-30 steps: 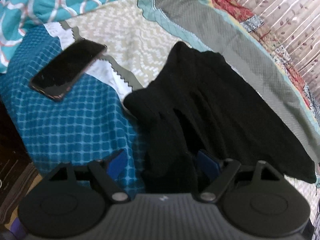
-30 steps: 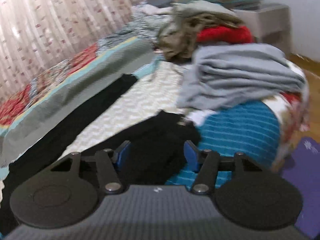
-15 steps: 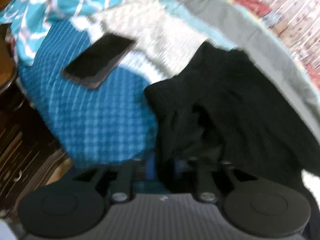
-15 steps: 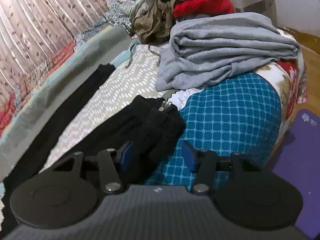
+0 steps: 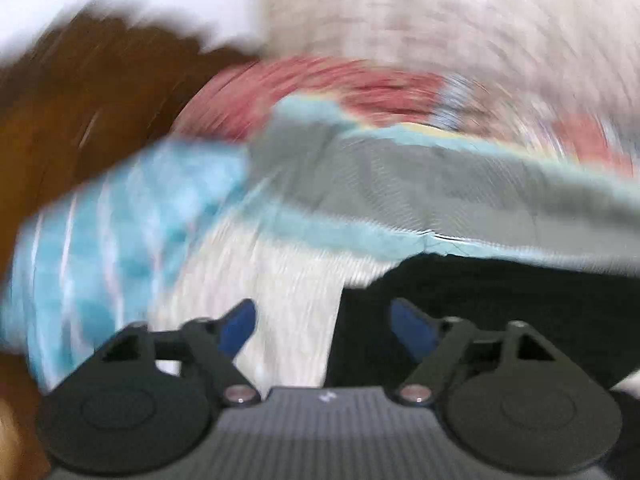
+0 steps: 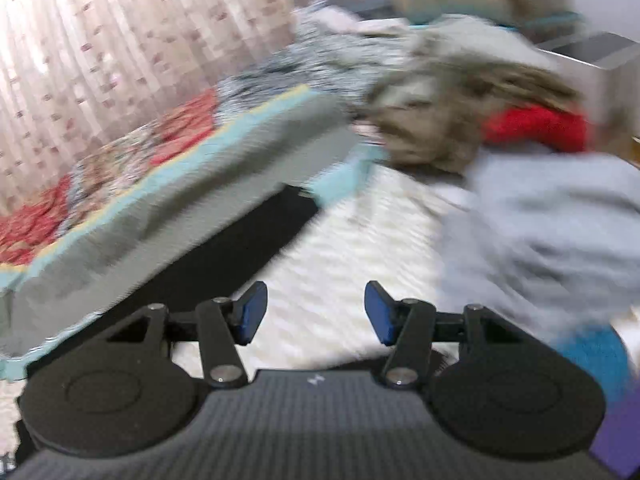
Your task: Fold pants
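The black pants lie flat on the bed's cream zigzag sheet. In the left wrist view they fill the lower right, one edge running under the right-hand blue pad, touching the teal-edged grey quilt behind them. In the right wrist view the pants show as a long dark strip along the quilt's near edge, left of the fingers.

The left gripper has its fingers spread wide with nothing between them; cream sheet and the pants' edge show through the gap. The right gripper is likewise spread wide and empty, over bare sheet.

Both views are heavily smeared. Toward the bed's far right corner sits a pile of laundry: a grey garment, a red one and an olive-brown one. A turquoise patterned cloth lies at the left, a patterned curtain behind the bed.
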{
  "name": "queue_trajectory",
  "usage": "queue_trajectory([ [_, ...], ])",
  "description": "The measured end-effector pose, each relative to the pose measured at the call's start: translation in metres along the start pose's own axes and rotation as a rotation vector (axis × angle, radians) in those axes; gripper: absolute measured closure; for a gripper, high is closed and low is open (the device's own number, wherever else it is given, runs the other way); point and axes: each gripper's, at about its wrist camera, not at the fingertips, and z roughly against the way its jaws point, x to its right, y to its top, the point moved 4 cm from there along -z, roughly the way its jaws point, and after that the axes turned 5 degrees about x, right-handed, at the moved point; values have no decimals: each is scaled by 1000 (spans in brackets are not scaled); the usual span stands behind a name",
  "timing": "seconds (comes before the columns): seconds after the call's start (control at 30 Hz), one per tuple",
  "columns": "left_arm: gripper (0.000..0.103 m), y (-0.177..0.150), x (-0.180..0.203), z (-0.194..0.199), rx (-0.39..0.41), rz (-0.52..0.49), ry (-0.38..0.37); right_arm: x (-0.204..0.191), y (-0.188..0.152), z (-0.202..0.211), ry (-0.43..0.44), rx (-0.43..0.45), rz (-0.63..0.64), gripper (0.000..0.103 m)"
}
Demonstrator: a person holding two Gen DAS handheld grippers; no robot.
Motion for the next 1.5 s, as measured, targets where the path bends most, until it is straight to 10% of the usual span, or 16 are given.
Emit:
queue_trajectory([
  [0.2,23,28,104,-124,-37,-250,-139,-46,40,-117,9,-95,70,42],
  [0.47,16,-3,156,-215,-84,-382,-109,-37,62,-224,-115,-80,103,34],
  [0.57,34,-19,156,-220,-103,-427,-124,-22,67,-257,-146,-93,55,34],
  [0.7,87,-27,157,-238,-149,-432,-126,-12,66,-294,-204,-107,65,34],
  [0.93,93,-27,166,-238,-130,-477,-74,-21,50,-332,-249,-143,229,35],
  [1.0,94,-22,162,-236,-119,-451,-65,-28,47,-331,-232,-147,293,75],
  [1.5,94,6,96,-67,93,-190,-82,-2,70,-136,-73,98,67,85],
])
